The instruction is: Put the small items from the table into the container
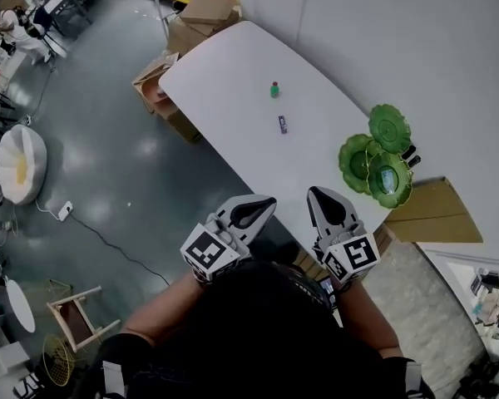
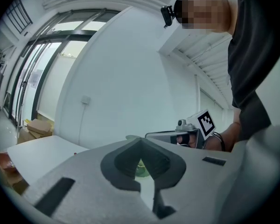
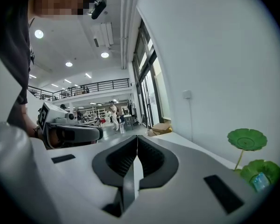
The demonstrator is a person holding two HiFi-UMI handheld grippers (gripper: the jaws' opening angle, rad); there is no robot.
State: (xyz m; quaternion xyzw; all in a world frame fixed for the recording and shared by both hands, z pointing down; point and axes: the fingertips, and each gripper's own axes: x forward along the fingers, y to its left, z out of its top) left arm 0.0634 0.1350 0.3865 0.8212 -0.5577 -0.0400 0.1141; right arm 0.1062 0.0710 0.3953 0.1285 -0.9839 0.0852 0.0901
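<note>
Jaws on left gripper [image 1: 264, 204] and right gripper [image 1: 318, 194] are pressed together, empty. Purple bar [image 1: 283, 124] lies flat on the table [image 1: 224, 98], its long axis running away from the person.

Purple item [image 1: 283, 124] at the middle of the table [image 1: 224, 73] too small to identify, dark object [image 1: 410, 155] at the table's right end half hidden behind green dishes [image 1: 388, 128], boxes [image 1: 154, 81] partly under the table

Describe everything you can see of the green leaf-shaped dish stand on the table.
The leaf stand is three round, glossy green dishes shaped like ribbed lotus leaves, overlapping from above. The right gripper view shows one raised on a thin stem. It stands upright on the white table near the edge by the wall. A small bluish packet lies in the nearest dish; a small dark object sits close beside it.
</note>
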